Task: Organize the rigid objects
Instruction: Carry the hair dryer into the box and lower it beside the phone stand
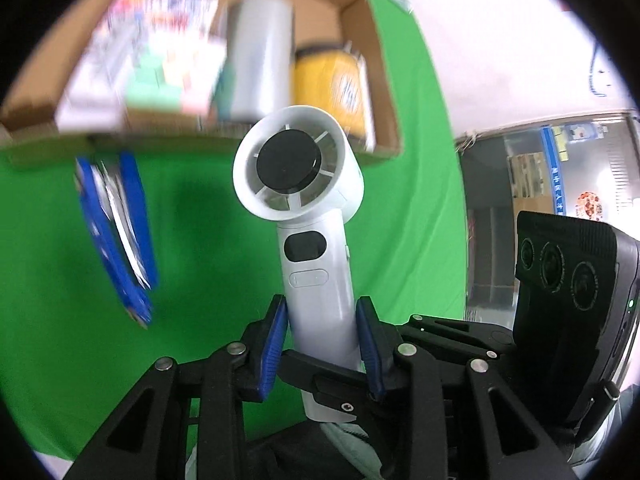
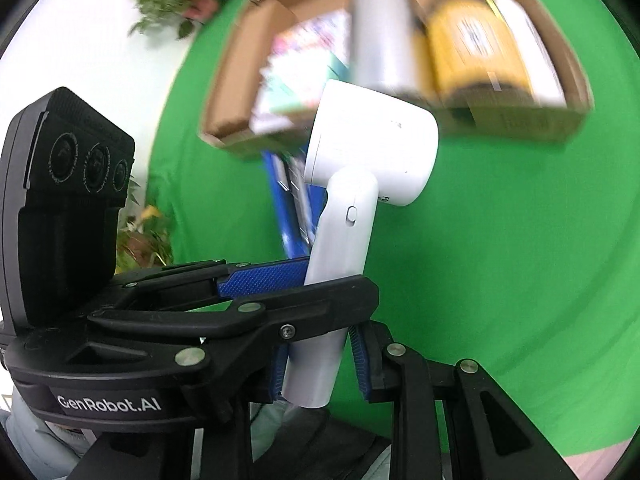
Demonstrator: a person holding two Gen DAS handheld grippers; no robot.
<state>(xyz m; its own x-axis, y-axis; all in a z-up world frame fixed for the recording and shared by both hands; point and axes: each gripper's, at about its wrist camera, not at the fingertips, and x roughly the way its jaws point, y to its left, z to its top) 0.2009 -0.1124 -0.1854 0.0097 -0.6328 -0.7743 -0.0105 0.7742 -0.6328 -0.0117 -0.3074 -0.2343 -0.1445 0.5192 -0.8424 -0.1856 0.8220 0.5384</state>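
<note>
Gripping the white handheld fan (image 1: 316,280) by its handle, both the left gripper (image 1: 322,344) and the right gripper (image 2: 320,364) are clamped on it. Beyond it waits the cardboard box (image 1: 384,92), already holding items. Judging by this, next comes lowering it into a free gap.

White lettering reading "GenRobot.AI" runs along the black front bar of the left claw (image 2: 296,292), seen from the right wrist camera. On the side of the white handheld fan (image 2: 372,148), small dark characters sit near the base of the head, starting with what looks like "F", too small to read further. The yellow container (image 1: 328,84) in the cardboard box (image 1: 360,12) carries a blue and white label, blurred beyond reading. Blue signs in the room behind are also illegible.
</note>
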